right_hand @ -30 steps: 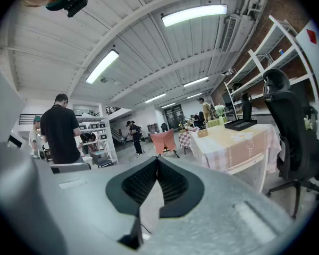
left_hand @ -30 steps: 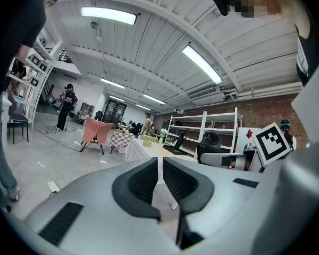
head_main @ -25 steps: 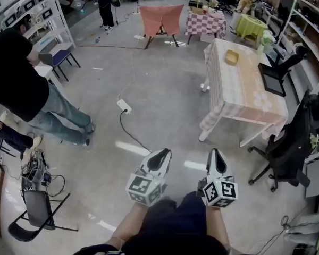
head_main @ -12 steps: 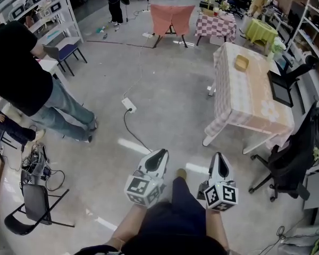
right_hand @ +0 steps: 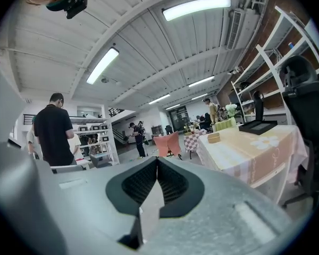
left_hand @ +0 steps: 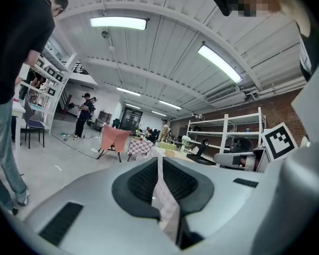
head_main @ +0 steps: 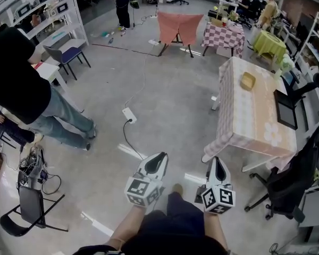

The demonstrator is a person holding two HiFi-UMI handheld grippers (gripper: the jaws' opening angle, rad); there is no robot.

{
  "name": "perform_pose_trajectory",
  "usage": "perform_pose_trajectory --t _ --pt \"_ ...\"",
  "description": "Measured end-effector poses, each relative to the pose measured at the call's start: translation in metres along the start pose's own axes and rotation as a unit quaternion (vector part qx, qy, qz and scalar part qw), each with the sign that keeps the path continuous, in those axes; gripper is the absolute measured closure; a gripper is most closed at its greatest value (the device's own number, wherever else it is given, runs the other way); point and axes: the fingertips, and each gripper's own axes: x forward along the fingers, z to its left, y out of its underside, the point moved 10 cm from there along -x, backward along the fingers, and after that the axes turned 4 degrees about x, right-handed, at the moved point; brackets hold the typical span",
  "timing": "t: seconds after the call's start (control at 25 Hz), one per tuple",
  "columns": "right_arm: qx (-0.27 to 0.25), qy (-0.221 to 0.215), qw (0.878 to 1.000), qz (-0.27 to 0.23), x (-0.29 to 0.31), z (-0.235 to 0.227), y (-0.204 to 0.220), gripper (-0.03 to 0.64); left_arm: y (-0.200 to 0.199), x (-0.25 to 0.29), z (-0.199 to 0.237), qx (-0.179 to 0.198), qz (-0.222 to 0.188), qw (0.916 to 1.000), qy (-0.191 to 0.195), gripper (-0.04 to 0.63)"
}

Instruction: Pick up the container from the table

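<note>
The container (head_main: 248, 81) is a small tan open-topped box on a long table (head_main: 252, 124) in the right half of the head view. The table wears a pale pink-and-peach checked cloth. The box stands alone near the table's upper end, clear of the edges, and it is too small here to tell whether anything lies inside it. The right gripper view shows the same box right of centre on the cloth, again too far off to see into. A flat black panel (head_main: 286, 109) sits at the table's right edge, well apart from the container.

Both grippers are at the bottom centre of the head view, over grey floor and well apart from the table. The left gripper (head_main: 158, 158) has its jaws pressed together with nothing between them. The right gripper (head_main: 216, 162) is likewise clenched on nothing.

A person in a black shirt and jeans (head_main: 21, 84) stands at the left edge, below a white shelving rack (head_main: 37, 9). Along the top are an orange-draped stand (head_main: 179, 25), a small checked table (head_main: 223, 35) and a green-covered table (head_main: 268, 42). A black office chair (head_main: 287, 185) stands at the lower right, and a power strip (head_main: 129, 115) lies on the floor near the centre.
</note>
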Motion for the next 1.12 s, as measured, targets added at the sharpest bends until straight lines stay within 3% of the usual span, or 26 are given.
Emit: perform_pose_trajectory --t 0.56,1.12 --pt "0.006 -0.013 1.0 0.006 0.092 -0.042 -0.026 0.611 -0.014 0.104 0.016 0.006 0.008 0.9999 0.006 0.561" --pt "0.016 -0.023 1.0 0.013 0.153 -0.089 -0.036 0.611 -0.01 0.171 0.021 0.004 0.01 0.9999 -0.007 0.561"
